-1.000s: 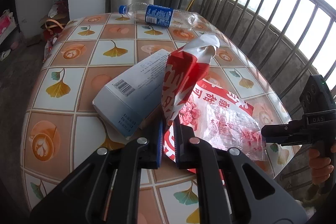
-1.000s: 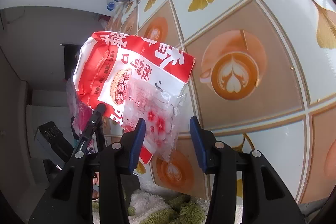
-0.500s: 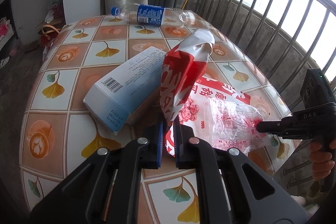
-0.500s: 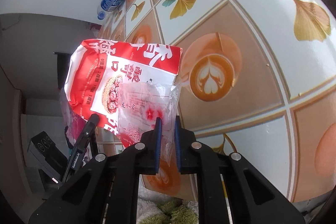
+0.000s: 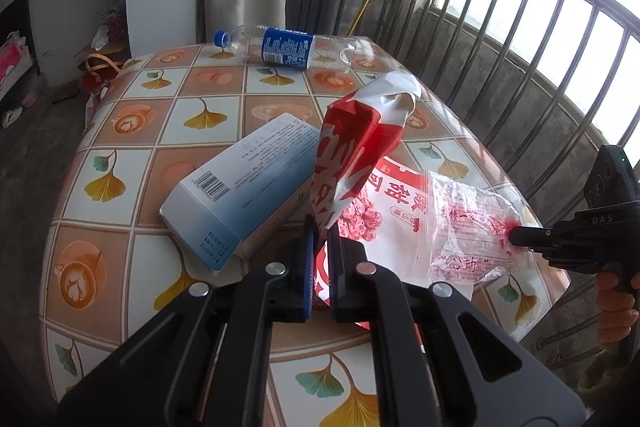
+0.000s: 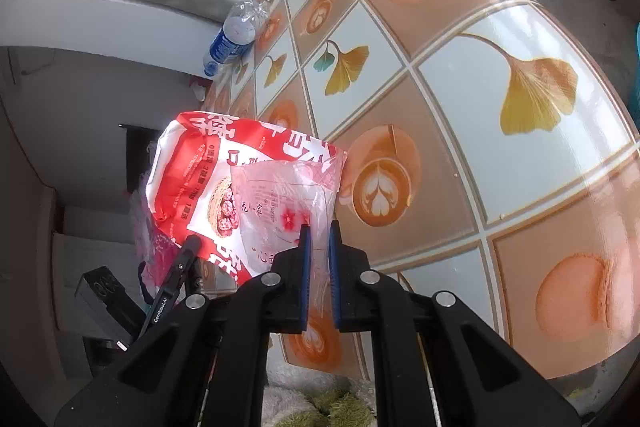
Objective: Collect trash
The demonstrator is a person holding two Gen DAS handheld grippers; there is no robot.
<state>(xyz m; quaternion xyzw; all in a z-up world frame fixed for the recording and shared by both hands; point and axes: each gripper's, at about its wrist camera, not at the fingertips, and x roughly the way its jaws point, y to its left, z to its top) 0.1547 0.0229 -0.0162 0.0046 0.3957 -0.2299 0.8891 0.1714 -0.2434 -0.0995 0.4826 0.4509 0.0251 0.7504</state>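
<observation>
Gripping with both tools: my left gripper (image 5: 323, 247) is pinched tight on the red snack bag (image 5: 352, 147), holding it up, I judge, as the trash sack. My right gripper (image 6: 318, 247) has just closed on the clear plastic wrapper (image 6: 280, 203) lying against that bag above the table (image 6: 480, 75). A blue box (image 5: 244, 187) and bottle (image 5: 280, 47) lie beyond.

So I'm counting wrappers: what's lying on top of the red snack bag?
A clear printed plastic bag overlaps the red snack bag, pinched by the right hand-held gripper. Whatever lies beneath the red bag is covered.
</observation>
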